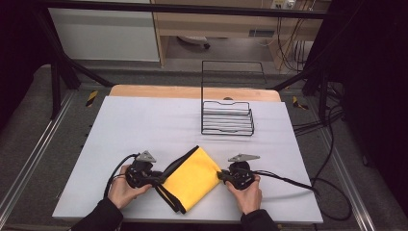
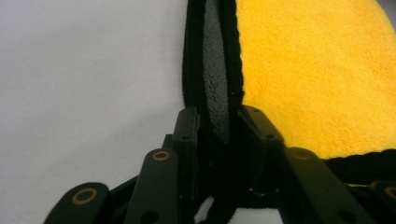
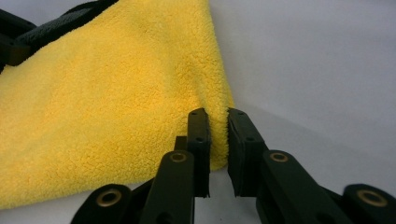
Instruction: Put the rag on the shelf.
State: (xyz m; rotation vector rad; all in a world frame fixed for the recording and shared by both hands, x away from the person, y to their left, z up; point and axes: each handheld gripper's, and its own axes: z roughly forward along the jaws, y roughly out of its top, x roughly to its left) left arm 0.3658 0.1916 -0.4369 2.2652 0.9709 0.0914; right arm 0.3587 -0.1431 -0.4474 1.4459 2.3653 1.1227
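The folded yellow cloth (image 1: 191,178) lies flat on the counter (image 1: 144,125), near its front edge, between both claws. The left claw (image 1: 156,179) is clamped on the black-bound edge (grey underside visible between the jaws in the left gripper view). The right claw (image 1: 222,176) pinches the opposite corner, jaws narrow. Opposed grips at two ends probably serve to lift or refold the cloth evenly. The wire rack (image 1: 227,118) stands well apart behind.

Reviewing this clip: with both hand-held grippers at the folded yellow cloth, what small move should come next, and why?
Probably lift both together. The left hand-held gripper pinches the black-trimmed edge of the yellow cloth, and the right hand-held gripper is shut on its opposite corner, while the cloth lies flat on the table.
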